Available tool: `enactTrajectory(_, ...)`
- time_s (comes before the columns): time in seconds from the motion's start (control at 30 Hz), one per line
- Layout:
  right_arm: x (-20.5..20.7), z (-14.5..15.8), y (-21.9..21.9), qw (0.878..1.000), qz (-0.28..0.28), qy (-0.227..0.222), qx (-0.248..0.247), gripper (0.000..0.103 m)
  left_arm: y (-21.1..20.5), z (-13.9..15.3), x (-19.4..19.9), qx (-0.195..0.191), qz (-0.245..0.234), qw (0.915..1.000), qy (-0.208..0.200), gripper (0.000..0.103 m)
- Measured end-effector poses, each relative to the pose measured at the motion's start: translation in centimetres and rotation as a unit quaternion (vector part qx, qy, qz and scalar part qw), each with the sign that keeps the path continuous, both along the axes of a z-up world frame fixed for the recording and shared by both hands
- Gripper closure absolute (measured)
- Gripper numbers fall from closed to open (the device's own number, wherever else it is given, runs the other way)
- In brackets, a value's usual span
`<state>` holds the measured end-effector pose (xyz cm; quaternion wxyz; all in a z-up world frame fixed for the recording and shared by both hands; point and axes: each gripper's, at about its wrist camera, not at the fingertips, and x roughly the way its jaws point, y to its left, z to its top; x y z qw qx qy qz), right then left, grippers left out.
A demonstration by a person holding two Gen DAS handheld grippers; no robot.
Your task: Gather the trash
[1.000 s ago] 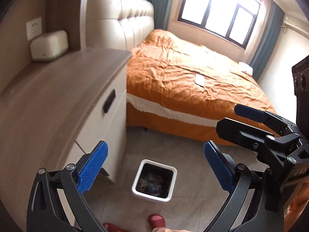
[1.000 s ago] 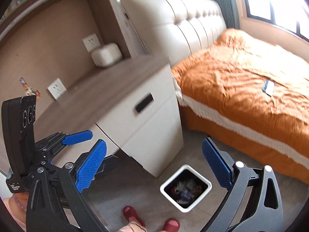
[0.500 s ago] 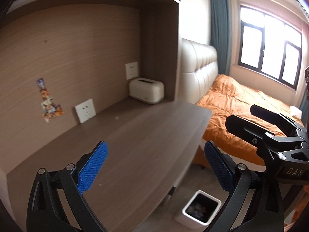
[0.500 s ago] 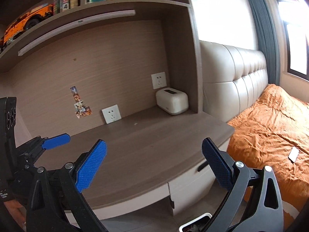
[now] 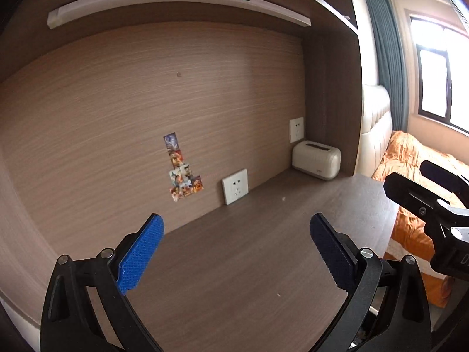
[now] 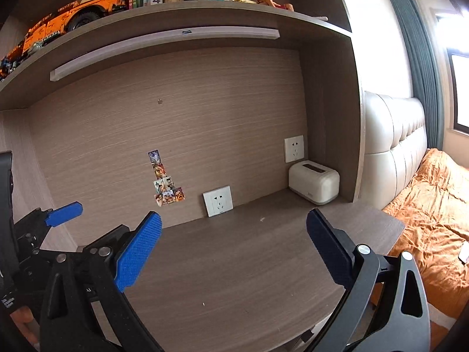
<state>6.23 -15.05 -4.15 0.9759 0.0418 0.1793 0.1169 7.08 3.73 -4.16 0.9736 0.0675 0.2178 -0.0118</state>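
Observation:
My left gripper (image 5: pixel 234 252) is open and empty above the brown wooden desk (image 5: pixel 234 264). My right gripper (image 6: pixel 233 249) is open and empty too, over the same desk (image 6: pixel 234 264). Each gripper shows in the other's view: the right one at the right edge of the left wrist view (image 5: pixel 433 205), the left one at the left edge of the right wrist view (image 6: pixel 44 234). Only tiny white specks (image 5: pixel 283 198) lie on the desktop. No trash piece or bin shows now.
A cream tissue box (image 6: pixel 313 182) stands at the desk's back right corner. Wall sockets (image 6: pixel 218 201) and stickers (image 6: pixel 167 187) are on the back panel. A shelf (image 6: pixel 176 14) with books and an orange toy truck hangs overhead. An orange bed (image 6: pixel 433 205) lies to the right.
Both grippers have tilted up from the floor and the white trash bin to face the desk and its back panel. The bin has left both views. Both stay open.

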Motion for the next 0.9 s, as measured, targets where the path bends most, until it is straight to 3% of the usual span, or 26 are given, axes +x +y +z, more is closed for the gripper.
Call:
enactTrajectory(0.43, 0.9, 0.5, 3.7, 0.999, -0.033, -0.005, -0.015, 0.005, 3.1, 0.0, 2.0, -0.023, -0.021, 0.9995, 0.010, 0.005)
enactTrajectory(0.9, 1.4, 0.6, 4.8, 0.999, -0.037, -0.003, -0.022, 0.005, 3.8, 0.1, 2.4, -0.036, -0.025, 0.9989, 0.015, 0.005)
